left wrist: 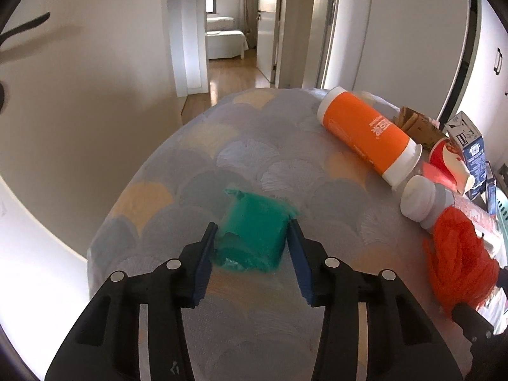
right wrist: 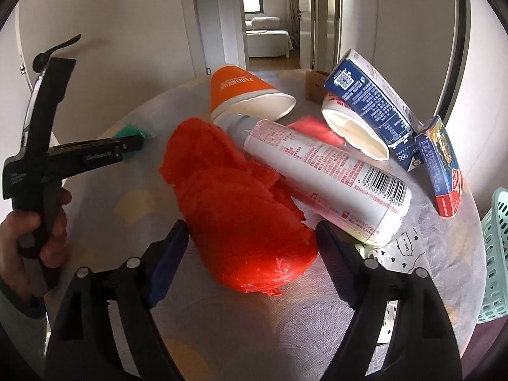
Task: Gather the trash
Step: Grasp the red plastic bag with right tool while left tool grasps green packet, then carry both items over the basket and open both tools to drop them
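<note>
A crumpled green plastic bag point(left wrist: 254, 233) lies on the round cloth-covered table point(left wrist: 222, 146). My left gripper point(left wrist: 253, 227) is open with its jaws on either side of the green bag; it also shows in the right wrist view point(right wrist: 135, 143). A crumpled red plastic bag point(right wrist: 241, 203) lies in front of my right gripper point(right wrist: 252, 230), which is open with its jaws around the bag's near end. The red bag also shows in the left wrist view point(left wrist: 460, 254).
Behind the red bag lie a white bottle with a barcode point(right wrist: 327, 171), an orange cup point(right wrist: 244, 95), a red-and-white paper cup point(right wrist: 355, 127), two blue cartons point(right wrist: 368, 101), point(right wrist: 441, 165) and a cardboard piece point(right wrist: 314, 85). A teal basket point(right wrist: 495, 254) stands at the right edge.
</note>
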Demonstrator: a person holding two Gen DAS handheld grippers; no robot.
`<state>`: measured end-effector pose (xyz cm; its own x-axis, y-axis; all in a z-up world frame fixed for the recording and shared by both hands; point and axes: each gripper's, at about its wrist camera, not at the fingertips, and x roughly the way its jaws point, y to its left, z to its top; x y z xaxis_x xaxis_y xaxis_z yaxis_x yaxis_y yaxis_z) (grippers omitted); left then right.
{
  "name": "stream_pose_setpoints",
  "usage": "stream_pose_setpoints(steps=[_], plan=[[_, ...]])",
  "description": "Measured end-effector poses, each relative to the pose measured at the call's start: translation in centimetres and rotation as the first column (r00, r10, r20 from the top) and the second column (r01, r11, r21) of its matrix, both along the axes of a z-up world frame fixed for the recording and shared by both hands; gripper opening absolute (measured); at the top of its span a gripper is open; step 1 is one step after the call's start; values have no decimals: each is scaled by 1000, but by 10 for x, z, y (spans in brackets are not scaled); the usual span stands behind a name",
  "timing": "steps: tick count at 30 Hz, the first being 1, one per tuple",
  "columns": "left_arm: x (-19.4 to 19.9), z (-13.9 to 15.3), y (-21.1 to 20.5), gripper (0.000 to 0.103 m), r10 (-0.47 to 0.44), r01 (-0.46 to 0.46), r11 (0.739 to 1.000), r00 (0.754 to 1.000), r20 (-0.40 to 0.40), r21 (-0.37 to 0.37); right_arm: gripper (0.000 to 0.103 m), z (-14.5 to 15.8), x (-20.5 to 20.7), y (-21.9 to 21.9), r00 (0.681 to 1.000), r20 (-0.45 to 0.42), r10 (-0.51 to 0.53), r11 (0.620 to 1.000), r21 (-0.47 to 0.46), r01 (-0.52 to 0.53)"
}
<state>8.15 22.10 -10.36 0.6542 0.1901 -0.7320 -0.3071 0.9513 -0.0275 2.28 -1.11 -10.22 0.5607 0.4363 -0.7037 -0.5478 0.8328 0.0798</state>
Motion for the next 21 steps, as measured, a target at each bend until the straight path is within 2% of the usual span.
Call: stream_pose_setpoints(steps=[1, 4, 7, 14, 21], plan=[[-2, 1, 0, 43, 2, -2, 1000, 1000, 5, -1, 64, -1, 0, 2, 1000, 2, -4, 1000, -4, 4], [-5, 1, 2, 42, 17, -16, 1000, 1000, 10, -12, 51, -2, -1, 4, 1000, 8, 15, 1000, -3, -15], [-4, 5, -2, 42, 25, -25, 1000, 1000, 14, -19, 45, 1, -5, 2, 999, 29, 28, 1000, 13, -28], [-21, 30, -19, 42, 11, -13, 1000, 998, 69, 20, 43, 16, -10, -22, 1000, 19, 16, 994, 104, -18], [-32, 69, -61, 42, -69, 64, 997, 983, 170, 33, 43, 58, -28, -54, 996, 80, -29, 984, 176, 15]])
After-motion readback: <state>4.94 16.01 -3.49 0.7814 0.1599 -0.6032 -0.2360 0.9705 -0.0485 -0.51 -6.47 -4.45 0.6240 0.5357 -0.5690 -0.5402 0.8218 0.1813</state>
